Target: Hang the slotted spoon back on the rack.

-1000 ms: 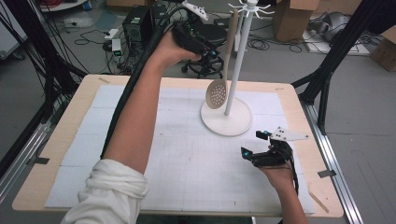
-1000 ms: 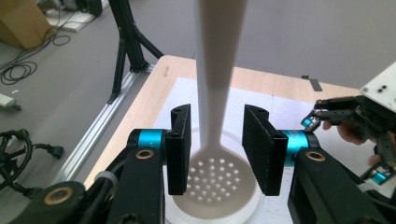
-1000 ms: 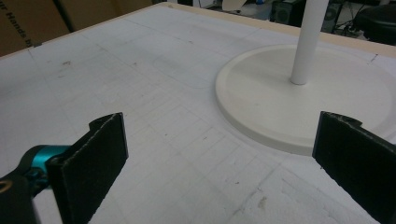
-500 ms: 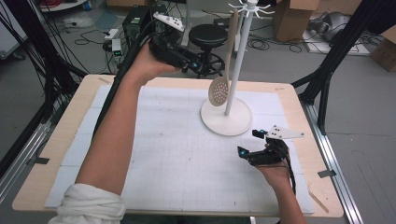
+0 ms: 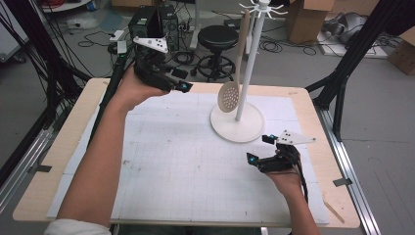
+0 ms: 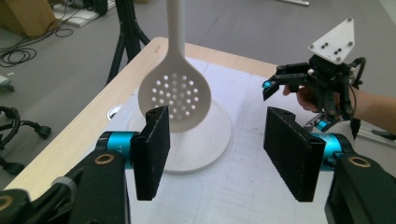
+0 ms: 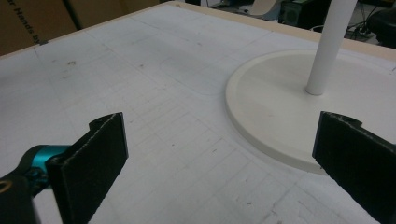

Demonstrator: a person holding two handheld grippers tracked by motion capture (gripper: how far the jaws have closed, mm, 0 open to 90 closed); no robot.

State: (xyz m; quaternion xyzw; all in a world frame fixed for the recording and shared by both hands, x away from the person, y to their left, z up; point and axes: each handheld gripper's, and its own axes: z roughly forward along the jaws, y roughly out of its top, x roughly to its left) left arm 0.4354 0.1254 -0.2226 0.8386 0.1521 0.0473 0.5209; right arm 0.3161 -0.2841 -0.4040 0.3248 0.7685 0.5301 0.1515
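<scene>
A white stand with a round base and a tall pole sits at the back right of the mat. A perforated spoon hangs by its handle from a hook at the top, its bowl just above the base. My left gripper hovers over the table's far left, pointing at the spoon. It is open with nothing between its pads, and its jaws have just been opening. My right gripper is low over the mat in front of the base, open and empty.
A white grid mat covers the wooden table. A thin wooden stick lies near the front right corner. Behind the table stand a black stool, computer cases and floor cables. Black frame struts flank both sides.
My left hand has drawn back leftward and down from the spoon's handle by the pole, and its jaws have spread. The spoon stays hanging. The right hand has kept still.
</scene>
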